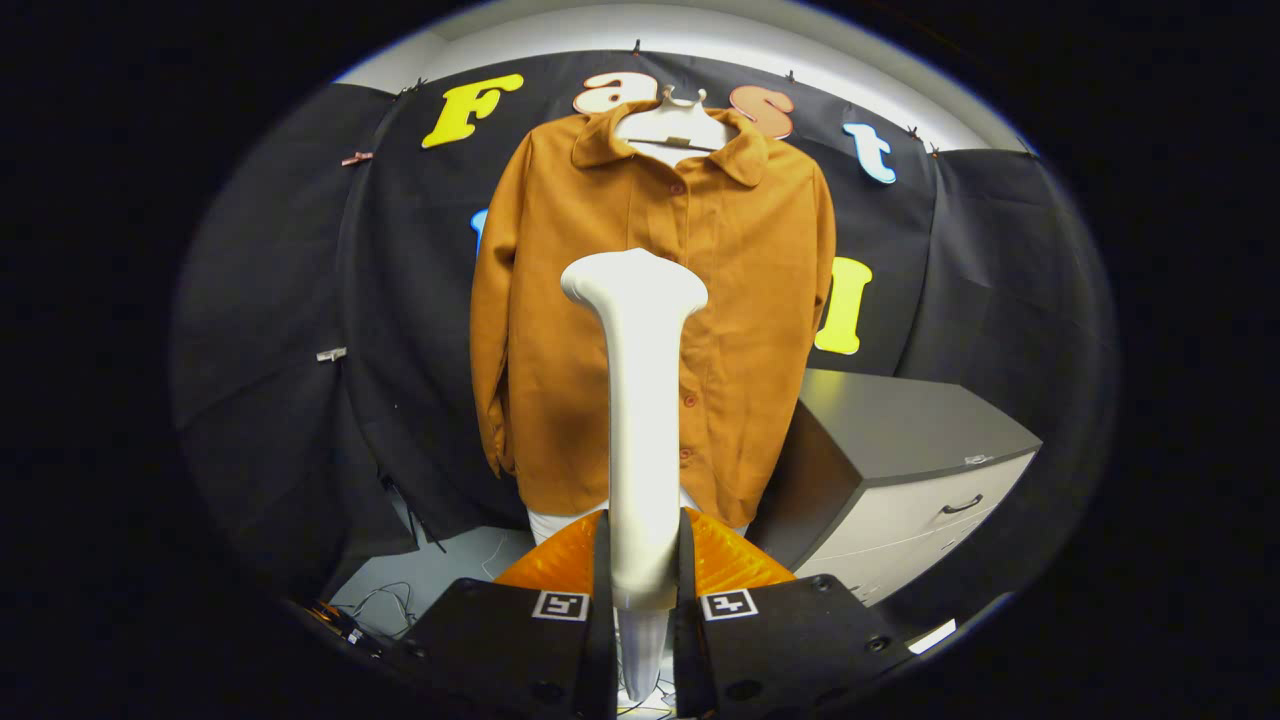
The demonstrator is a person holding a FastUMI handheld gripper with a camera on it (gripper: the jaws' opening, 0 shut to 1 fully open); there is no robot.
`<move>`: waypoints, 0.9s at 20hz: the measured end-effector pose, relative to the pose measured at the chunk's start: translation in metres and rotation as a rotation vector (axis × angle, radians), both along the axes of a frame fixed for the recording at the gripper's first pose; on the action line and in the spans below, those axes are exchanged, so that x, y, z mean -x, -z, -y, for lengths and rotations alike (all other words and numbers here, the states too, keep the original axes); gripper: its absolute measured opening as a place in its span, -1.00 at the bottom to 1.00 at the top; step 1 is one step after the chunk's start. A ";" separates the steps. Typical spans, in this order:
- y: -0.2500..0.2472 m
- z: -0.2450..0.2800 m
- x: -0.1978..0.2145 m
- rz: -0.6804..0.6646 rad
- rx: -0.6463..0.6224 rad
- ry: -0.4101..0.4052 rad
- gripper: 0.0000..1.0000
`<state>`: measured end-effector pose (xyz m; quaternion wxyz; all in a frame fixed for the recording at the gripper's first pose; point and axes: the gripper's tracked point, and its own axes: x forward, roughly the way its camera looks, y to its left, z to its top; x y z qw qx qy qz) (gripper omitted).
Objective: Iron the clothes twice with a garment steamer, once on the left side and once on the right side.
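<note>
1. Garment steamer (640, 400): one white handheld unit, standing upright between the gripper's (640, 610) jaws, which were closed on its handle from both sides. Its flared head rose at 12 o'clock from the fingers and overlapped the jacket's front placket in this view; whether the head touched the cloth could not be told, probably not. Judged rigid, smooth and somewhat slippery, top-heavy with the head held well above the grip. The hold low on the straight handle looked apt; a firm clamp would be needed to stop it tipping during strokes.

2. Jacket (650, 300): one tan buttoned garment with collar, hanging on a pale hanger (668, 128) against the black booth cloth (400, 300), beyond the steamer at 12 o'clock. Judged soft, light and free to swing; it would yield under pressure, so light contact was advisable. Sleeves hung loose at both sides, at 10 and 2 o'clock from the steamer head.

3. Cabinet (900, 460): one grey-topped drawer unit, at 2 o'clock from the fingers, standing close beside the jacket's lower hem on that side. Judged the chief obstruction to a low pass there.

4. Cables (390, 600): loose on the floor at 9 o'clock from the fingers, well below the jacket.
</note>
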<state>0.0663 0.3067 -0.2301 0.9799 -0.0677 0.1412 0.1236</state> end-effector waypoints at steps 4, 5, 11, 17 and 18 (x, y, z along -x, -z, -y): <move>-0.049 0.022 0.015 0.082 -0.032 0.010 -0.48; -0.059 0.028 0.019 0.097 -0.041 0.012 -0.49; -0.114 0.066 0.029 0.160 -0.096 0.028 -0.48; -0.159 0.105 0.037 0.222 -0.112 0.035 -0.49; -0.164 0.111 0.039 0.231 -0.116 0.035 -0.49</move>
